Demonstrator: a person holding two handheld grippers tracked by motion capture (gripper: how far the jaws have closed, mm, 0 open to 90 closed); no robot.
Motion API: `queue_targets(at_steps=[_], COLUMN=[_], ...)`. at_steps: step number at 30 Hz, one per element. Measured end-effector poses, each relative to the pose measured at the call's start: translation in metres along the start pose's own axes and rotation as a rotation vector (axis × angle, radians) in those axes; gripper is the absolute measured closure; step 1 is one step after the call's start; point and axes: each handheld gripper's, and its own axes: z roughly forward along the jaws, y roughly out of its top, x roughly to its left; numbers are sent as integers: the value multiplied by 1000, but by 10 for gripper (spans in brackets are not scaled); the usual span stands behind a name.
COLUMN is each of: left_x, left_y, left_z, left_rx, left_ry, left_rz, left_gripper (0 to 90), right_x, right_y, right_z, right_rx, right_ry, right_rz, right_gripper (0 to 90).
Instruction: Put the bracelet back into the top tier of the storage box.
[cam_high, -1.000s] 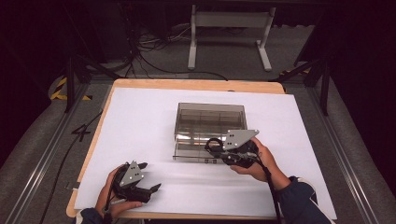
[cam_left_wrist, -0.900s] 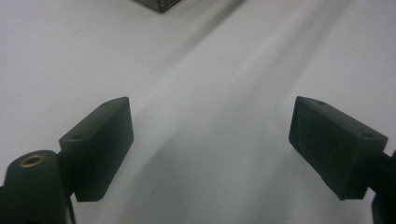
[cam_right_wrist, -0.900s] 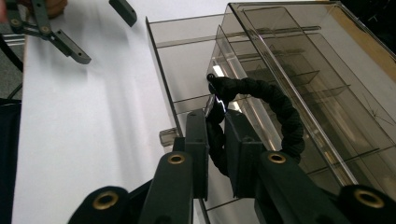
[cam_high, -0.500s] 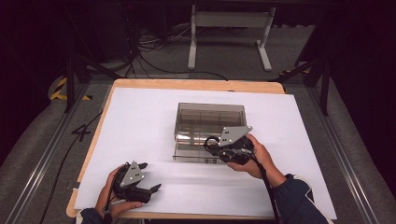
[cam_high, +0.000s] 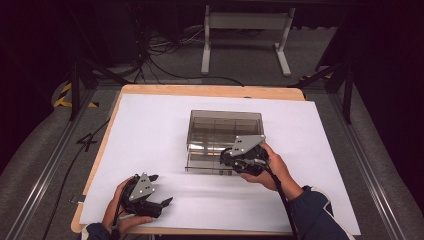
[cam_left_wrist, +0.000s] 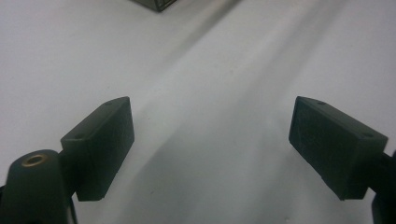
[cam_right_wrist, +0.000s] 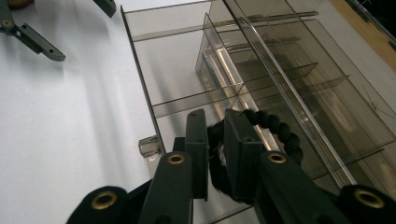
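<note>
**A:** Status, left to right?

**B:** Far left: grey carpeted floor, a metal rail along the table side, yellow-black hazard tape (cam_high: 64, 95) on the floor. Table (cam_high: 210, 91) is light wood, nearly all covered by a white paper sheet (cam_high: 150, 135); wood rim shows at the back and left edges.

**A:** Left gripper?

**B:** Left gripper (cam_high: 159, 191) sits low at the near-left corner of the sheet, hand around it. Jaws spread wide, nothing between them; its own view shows bare paper between the pads (cam_left_wrist: 100, 144). Well apart from the box.

**A:** Centre?

**B:** Smoked clear plastic organiser box (cam_high: 225, 131) mid-sheet, with divider walls inside. Its drawer tray (cam_right_wrist: 154, 70) is pulled out toward the person's side.

**A:** Right gripper?

**B:** Right gripper (cam_high: 231, 159) is at the box's near edge, over the pulled-out tray. Jaws clamped on a black braided hair tie (cam_right_wrist: 275, 128). In the right gripper view the loop is pinched between the two pads and bulges out to the right, above the tray's near compartment. Can't tell if it touches the tray floor.

**A:** Room behind?

**B:** Dark. Loose black cables (cam_high: 160, 55) on the floor back-left, a white metal stand frame (cam_high: 245, 30) back-centre, dark struts on the right.
</note>
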Motion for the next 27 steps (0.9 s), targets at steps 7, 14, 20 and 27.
queue_targets(at_steps=[7,14,20,27], left_x=[0,0,0,1], left_y=[0,0,0,0], left_z=[0,0,0,0], left_rx=[3,5,-3,-3], left_ry=[0,1,-15,-2], left_rz=[2,6,-8,-5], left_gripper=[149,149,224,242], right_x=[0,-6,-15,-29], right_y=[0,-4,-13,-27], right_z=[-4,-17,-29,-44], right_rx=[-25,-62,-98,-134], right_ry=[-3,-49,-88,-132], right_rz=[10,23,61,94], right_gripper=[805,826,835,833])
